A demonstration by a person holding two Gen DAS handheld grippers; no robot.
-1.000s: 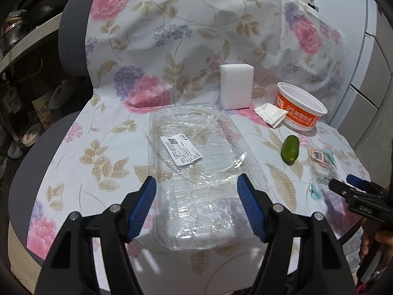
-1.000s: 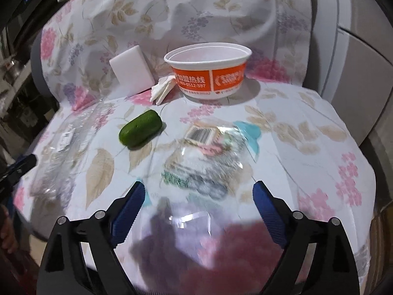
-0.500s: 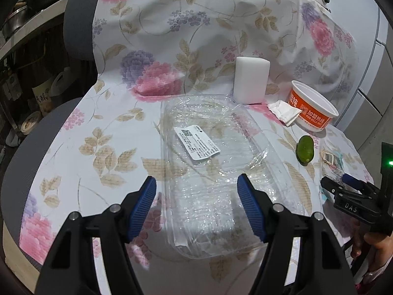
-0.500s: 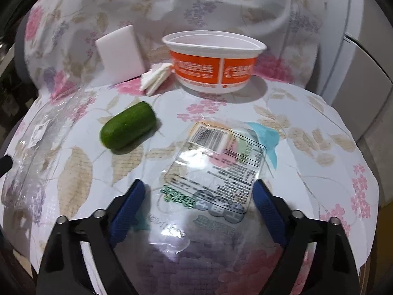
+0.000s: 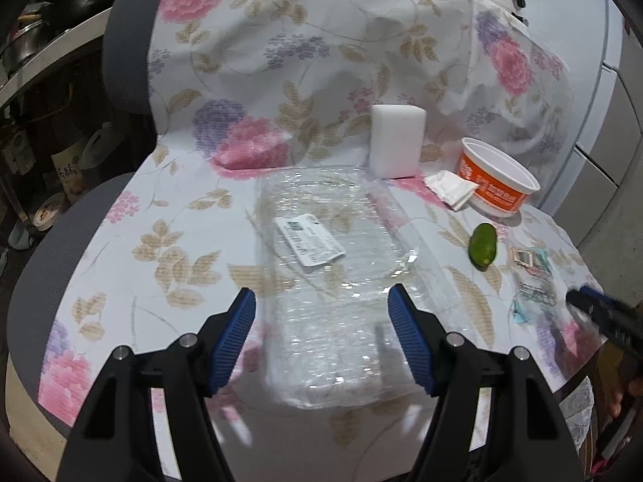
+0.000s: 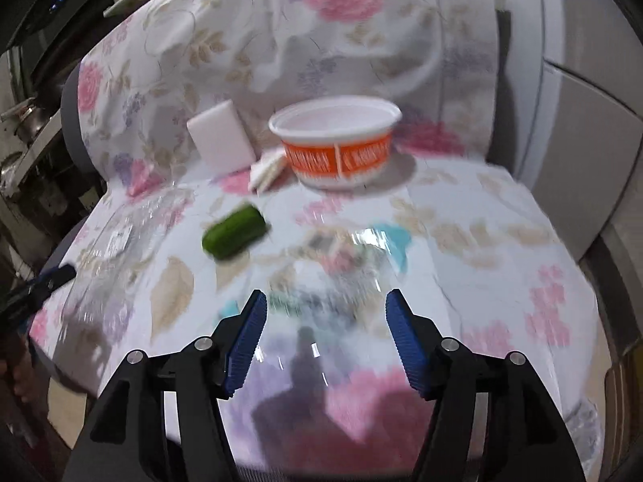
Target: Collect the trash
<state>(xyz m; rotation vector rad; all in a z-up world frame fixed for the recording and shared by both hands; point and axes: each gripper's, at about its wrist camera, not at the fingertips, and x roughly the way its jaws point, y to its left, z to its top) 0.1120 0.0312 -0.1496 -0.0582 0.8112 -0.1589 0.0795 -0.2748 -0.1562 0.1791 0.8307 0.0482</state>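
**Tray and wrapper lined up, neither grasped yet**

Clear plastic tray: lies flat on the floral cloth over the chair seat, near-centre in the left wrist view, white label on its top. Long axis runs near-to-far, leaning slightly left at the far end; the near short edge faces the left gripper. That gripper is spread wide, pads either side of the tray's near end and apparently above it, holding nothing.

Judgement on the step: thin, springy plastic, so a pinch across the full width would likely buckle it or let it pop out. Better to come low and take the near rim, or close slowly across the narrow dimension.

Clear printed wrapper: flat on the cloth, right of the tray, just ahead of the right gripper, which is also released and empty. Blur hides its orientation in the right wrist view; in the left wrist view it looks elongated near-to-far. It lies flat, so one pad probably has to slide under an edge.

Outward: green cucumber piece between tray and wrapper, tilted far-right. Farther back, folded napkin touching the orange-and-white bowl, upright and empty; white sponge block leaning on the chair back.
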